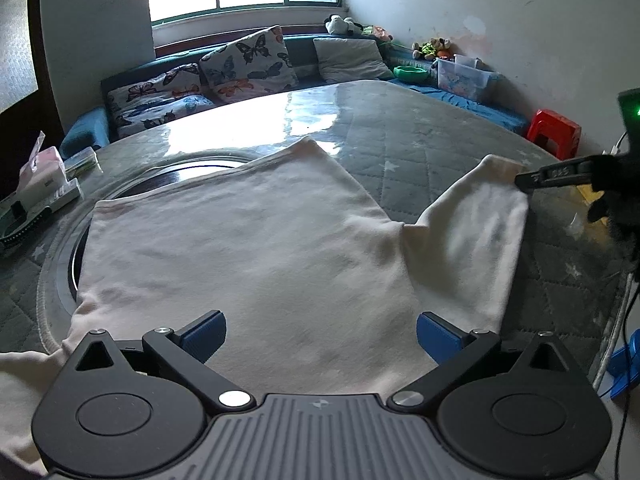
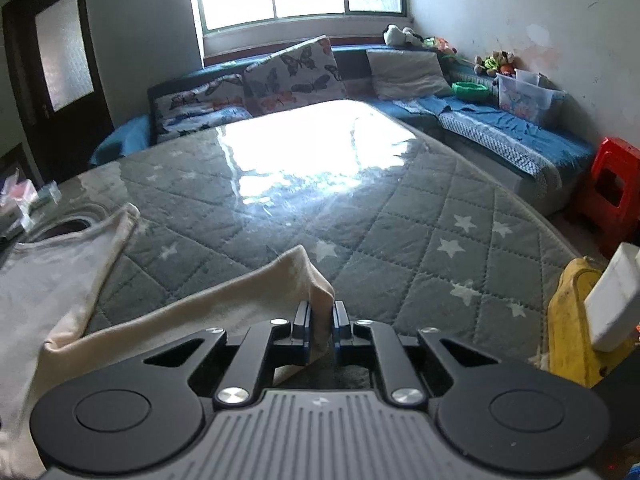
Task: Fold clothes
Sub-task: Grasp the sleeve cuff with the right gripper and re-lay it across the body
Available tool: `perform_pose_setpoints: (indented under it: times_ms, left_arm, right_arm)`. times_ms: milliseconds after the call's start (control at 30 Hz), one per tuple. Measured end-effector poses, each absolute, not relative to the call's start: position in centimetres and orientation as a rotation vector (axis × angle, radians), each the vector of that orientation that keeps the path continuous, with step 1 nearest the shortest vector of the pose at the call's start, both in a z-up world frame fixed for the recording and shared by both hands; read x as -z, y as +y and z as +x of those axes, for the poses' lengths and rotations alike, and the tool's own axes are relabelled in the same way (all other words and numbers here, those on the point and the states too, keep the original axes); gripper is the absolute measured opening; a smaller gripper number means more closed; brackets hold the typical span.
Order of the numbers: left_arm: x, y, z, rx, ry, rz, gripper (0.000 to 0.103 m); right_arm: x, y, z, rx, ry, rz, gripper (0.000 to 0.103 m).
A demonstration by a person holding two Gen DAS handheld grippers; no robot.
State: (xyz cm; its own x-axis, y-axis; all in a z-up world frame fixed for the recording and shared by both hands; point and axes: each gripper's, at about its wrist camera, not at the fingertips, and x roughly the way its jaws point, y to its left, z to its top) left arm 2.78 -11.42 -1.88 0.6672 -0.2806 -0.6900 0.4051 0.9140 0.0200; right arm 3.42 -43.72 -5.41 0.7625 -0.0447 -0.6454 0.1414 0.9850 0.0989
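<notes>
1. A cream-white cotton shirt (image 1: 248,248) lies spread out on the near part of a big table with a grey quilted cover with white stars (image 1: 432,148).
2. The left gripper (image 1: 320,336) hangs just above the near edge of the shirt. Its two blue fingertips (image 1: 204,334) are wide apart and hold nothing.
3. The right gripper (image 2: 320,320) is pinched tight on the end of the shirt's sleeve (image 2: 304,276). The cloth sticks up between its fingers.
4. In the left camera, the sleeve (image 1: 472,240) goes out to the right, and the black right gripper (image 1: 548,178) bites its far tip.
5. The far left part of the shirt covers a dark round hole in the table (image 1: 160,176).
6. Butterfly pillows (image 1: 248,64) sit on a blue sofa at the far side, under a window.
7. A red plastic stool (image 2: 612,192) stands on the right, near the table.
</notes>
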Motion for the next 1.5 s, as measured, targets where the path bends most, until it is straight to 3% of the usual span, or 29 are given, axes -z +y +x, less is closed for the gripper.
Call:
perform_pose_setpoints:
  times_ms: [367, 867, 1267, 1333, 1500]
  left_arm:
    - [1.8, -10.1, 2.9, 0.352, 0.742, 0.181, 0.103]
    - [1.0, -3.1, 1.6, 0.208, 0.717, 0.092, 0.103]
    - [0.7, 1.5, -0.2, 0.127, 0.691, 0.006, 0.103]
    - [0.7, 2.1, -0.4, 0.115, 0.691, -0.006, 0.103]
    - [0.7, 3.3, -0.9, 0.089, 0.69, -0.033, 0.103]
  right_arm:
    - [-0.7, -42.0, 0.4, -0.054, 0.589, 0.133, 0.008]
    - [-9.3, -30.0, -1.3, -0.473, 0.507, -0.01, 0.008]
    - [-6.9, -20.1, -0.4, -0.7, 0.618, -0.104, 0.008]
    - [-5.6, -18.8, -0.1, -0.728, 0.65, -0.105, 0.014]
    - [-4.2, -17.9, -0.1, -0.767, 0.687, -0.107, 0.016]
